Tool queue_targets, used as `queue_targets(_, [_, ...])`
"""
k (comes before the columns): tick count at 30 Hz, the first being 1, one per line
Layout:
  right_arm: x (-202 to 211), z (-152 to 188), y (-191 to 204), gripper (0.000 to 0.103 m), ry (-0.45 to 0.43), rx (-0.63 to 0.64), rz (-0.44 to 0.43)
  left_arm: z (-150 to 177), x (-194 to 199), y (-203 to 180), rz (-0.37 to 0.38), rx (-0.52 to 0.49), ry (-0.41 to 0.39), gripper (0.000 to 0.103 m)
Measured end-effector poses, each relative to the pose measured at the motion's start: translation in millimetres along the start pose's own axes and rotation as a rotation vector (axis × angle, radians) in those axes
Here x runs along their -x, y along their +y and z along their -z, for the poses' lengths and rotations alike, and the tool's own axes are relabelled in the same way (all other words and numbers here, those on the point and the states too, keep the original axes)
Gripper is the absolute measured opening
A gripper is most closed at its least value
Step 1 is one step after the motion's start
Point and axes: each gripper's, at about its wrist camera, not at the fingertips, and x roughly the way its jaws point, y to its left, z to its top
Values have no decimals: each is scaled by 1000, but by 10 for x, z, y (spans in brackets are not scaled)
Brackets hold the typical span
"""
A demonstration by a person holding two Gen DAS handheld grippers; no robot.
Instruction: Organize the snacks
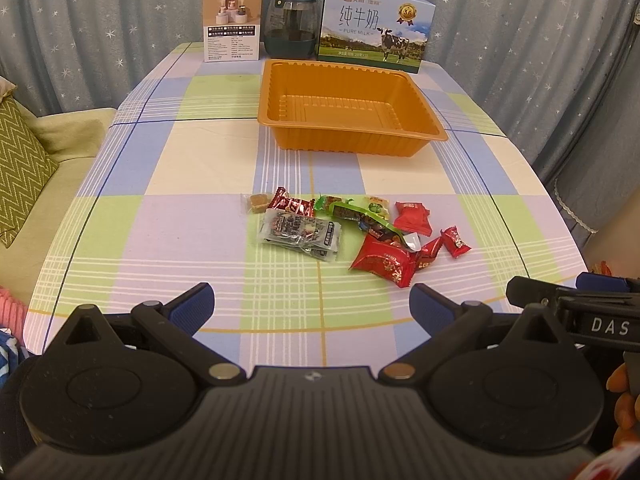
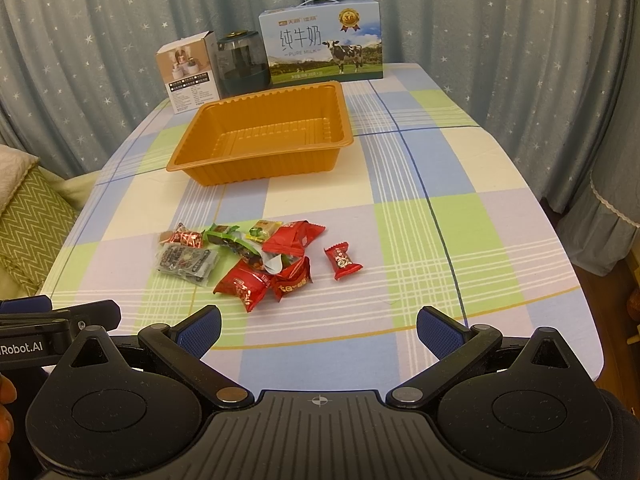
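Several wrapped snacks lie in a loose pile [image 1: 352, 228] on the checked tablecloth, also in the right wrist view [image 2: 256, 260]. Among them are a grey-black packet [image 1: 300, 234], a large red packet [image 1: 384, 260] and a small red candy set apart at the right [image 2: 342, 261]. An empty orange plastic tray [image 1: 352, 136] stands behind them, also in the right wrist view [image 2: 256, 166]. My left gripper [image 1: 312, 304] is open and empty, short of the pile. My right gripper [image 2: 318, 330] is open and empty, near the table's front edge.
A milk carton box [image 1: 374, 26], a dark glass jar [image 1: 290, 26] and a small white box [image 1: 232, 22] stand at the table's back edge. A sofa with a green zigzag cushion [image 1: 20, 160] is at the left. Curtains hang behind.
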Motion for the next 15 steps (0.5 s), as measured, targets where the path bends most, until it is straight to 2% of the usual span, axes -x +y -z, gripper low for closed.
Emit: queue_targets(15, [-33,28,-45,103,-2,-13,7,9,-12,-18,1,9,5,103])
